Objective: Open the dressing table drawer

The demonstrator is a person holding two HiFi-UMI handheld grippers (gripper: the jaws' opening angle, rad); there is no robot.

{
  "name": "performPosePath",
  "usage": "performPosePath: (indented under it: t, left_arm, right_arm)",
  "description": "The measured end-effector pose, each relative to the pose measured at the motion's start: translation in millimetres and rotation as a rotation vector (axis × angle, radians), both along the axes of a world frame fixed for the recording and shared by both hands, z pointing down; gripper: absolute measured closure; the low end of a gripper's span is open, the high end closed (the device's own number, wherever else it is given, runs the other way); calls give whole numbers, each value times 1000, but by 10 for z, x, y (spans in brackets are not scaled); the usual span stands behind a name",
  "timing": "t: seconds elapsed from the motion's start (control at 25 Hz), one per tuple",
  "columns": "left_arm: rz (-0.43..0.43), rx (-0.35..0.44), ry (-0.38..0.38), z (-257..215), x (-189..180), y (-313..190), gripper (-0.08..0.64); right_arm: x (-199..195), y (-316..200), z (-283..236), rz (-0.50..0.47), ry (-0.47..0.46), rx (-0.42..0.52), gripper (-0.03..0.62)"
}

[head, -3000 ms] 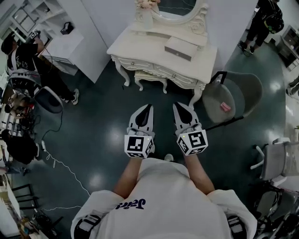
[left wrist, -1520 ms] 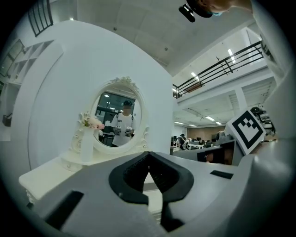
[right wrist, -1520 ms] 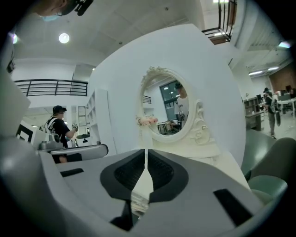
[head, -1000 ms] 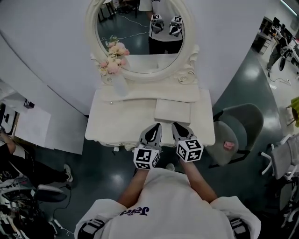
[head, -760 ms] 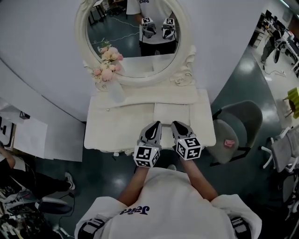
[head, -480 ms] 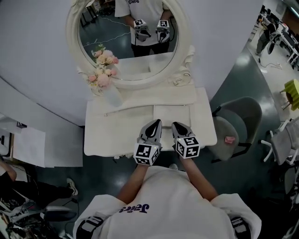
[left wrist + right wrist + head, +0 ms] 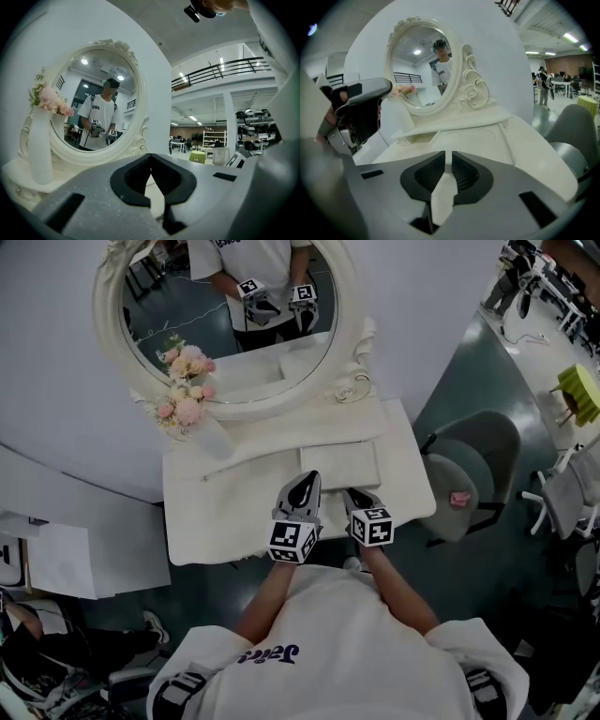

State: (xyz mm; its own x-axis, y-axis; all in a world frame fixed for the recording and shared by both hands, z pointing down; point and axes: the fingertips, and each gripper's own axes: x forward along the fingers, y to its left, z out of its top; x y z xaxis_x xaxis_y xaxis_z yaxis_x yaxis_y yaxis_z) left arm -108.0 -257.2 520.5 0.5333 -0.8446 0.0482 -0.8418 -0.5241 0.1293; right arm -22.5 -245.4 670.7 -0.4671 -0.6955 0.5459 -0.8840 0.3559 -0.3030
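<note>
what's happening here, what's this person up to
A person stands at a white dressing table with an oval mirror, holding a gripper in each hand. Both grippers hover over the front edge of the tabletop. The left gripper has its jaws together with nothing in them. The right gripper has its jaws just opening, with nothing between them. No drawer front shows in any view, and neither gripper holds anything, so the drawer seems not yet touched.
</note>
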Motion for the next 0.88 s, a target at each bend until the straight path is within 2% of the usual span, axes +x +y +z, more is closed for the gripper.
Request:
performPosePath:
  t: [0.08,0.4,0.52,0.8,0.88]
  left_arm:
    - [7,-1,-5,14,-13,-17,546]
    - [21,-1,-4,5,-49,-104,546]
    - [20,-1,-8,-2,-79,-130,546]
    - [9,1,-18,-11,-125,-142,546]
    - [6,6,-19,-13,-138,-155,546]
  right_arm:
    - [37,10,151,14,11,-38,524]
    - [47,-29,609,19,60,-125,455]
    - [16,-61,735,21,51,-159,425]
    - [-4,-100,987,32,75,-231,414]
    - [18,-120,1042,47,90,-244,430]
